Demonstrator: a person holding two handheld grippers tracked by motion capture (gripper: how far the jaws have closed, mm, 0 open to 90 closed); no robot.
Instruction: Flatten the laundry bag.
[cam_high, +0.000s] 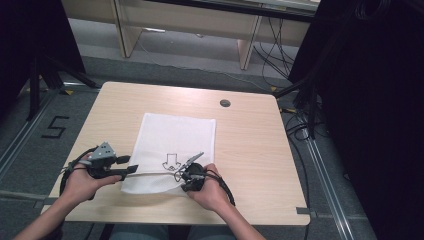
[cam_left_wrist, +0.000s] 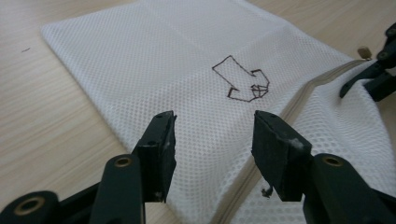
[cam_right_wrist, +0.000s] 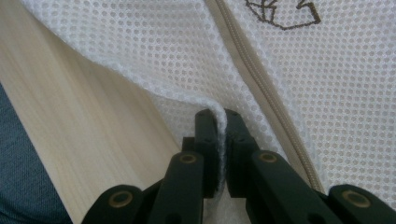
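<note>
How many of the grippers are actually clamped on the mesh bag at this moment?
1. The right gripper pinches the mesh bag's near edge. The left gripper stands open over the bag near its zipper, gripping nothing.

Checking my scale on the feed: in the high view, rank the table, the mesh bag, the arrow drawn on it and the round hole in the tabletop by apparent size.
1. Table
2. Mesh bag
3. Arrow
4. Round hole; it sits farther from the camera, so its gap to the arrow is unsure.
</note>
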